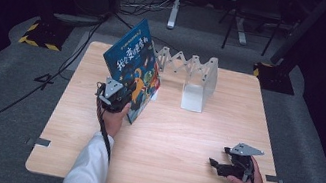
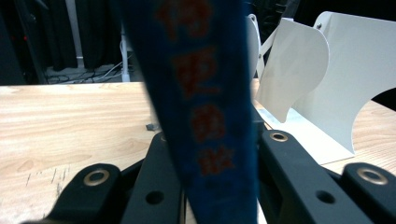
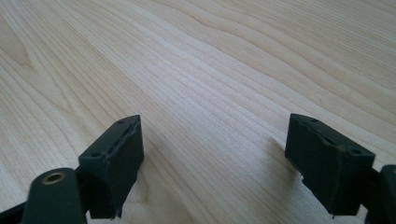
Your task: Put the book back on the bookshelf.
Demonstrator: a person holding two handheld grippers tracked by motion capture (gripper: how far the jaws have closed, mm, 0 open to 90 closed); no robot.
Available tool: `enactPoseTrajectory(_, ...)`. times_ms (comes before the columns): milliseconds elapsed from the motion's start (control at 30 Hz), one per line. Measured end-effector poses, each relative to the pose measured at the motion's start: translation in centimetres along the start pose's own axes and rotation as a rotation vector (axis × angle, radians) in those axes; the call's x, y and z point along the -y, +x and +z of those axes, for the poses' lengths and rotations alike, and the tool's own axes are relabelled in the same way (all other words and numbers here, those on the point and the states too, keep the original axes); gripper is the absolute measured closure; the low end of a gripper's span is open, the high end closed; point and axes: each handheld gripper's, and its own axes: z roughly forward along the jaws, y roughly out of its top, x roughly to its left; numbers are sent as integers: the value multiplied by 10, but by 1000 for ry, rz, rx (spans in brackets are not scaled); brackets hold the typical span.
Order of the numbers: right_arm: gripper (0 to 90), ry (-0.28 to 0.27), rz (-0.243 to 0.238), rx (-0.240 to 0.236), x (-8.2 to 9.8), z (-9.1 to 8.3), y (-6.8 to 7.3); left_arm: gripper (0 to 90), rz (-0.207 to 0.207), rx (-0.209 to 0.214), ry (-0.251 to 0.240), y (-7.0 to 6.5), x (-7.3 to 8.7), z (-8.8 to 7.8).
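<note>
My left hand-held gripper [image 1: 117, 94] pinches a thin blue picture book with orange lettering on its cover [image 1: 133, 66], its jaws pressed against both faces of the book near the lower edge. The book stands tilted above the light wooden surface [image 1: 168, 138], its top leaning away toward the far left, and its lower right part sits just beside the left end of a white metal expanding book rack [image 1: 194, 76] that stands at the far middle of the surface. I cannot tell whether the book's bottom corner touches the surface.

My right hand-held gripper [image 1: 223, 167] lies low over the near right part of the surface, well apart from the book and the rack. Its jaws are spread wide with nothing between them.

The high view gives me the whole layout: both my white sleeves, the book's cover art, the zigzag links of the rack and its white end plates. From the left gripper view I see the book [image 2: 205, 93] edge-on and blurred, a blue band rising between the two black jaws, and beyond it the curved white plates of the rack [image 2: 322, 79] close on the right. From the right gripper view I see the two black pads [image 3: 116, 154] apart, with bare wood grain [image 3: 210, 84] running between and beyond them.
</note>
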Motion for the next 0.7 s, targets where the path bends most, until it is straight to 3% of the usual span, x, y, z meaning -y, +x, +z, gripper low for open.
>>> enactPoseTrajectory(133,198,0,-1,-1,0,0,0,778,31,-14,9,-5,-4,6)
enactPoseTrajectory(267,198,0,-1,-3,0,0,0,778,20,-18,10,-6,-5,11)
enactPoseTrajectory(567,198,-3,-4,-7,0,0,0,758,47,-77,11,-18,-7,20)
enactPoseTrajectory(700,198,-3,-6,-8,0,0,0,751,46,-82,5,-19,-5,20)
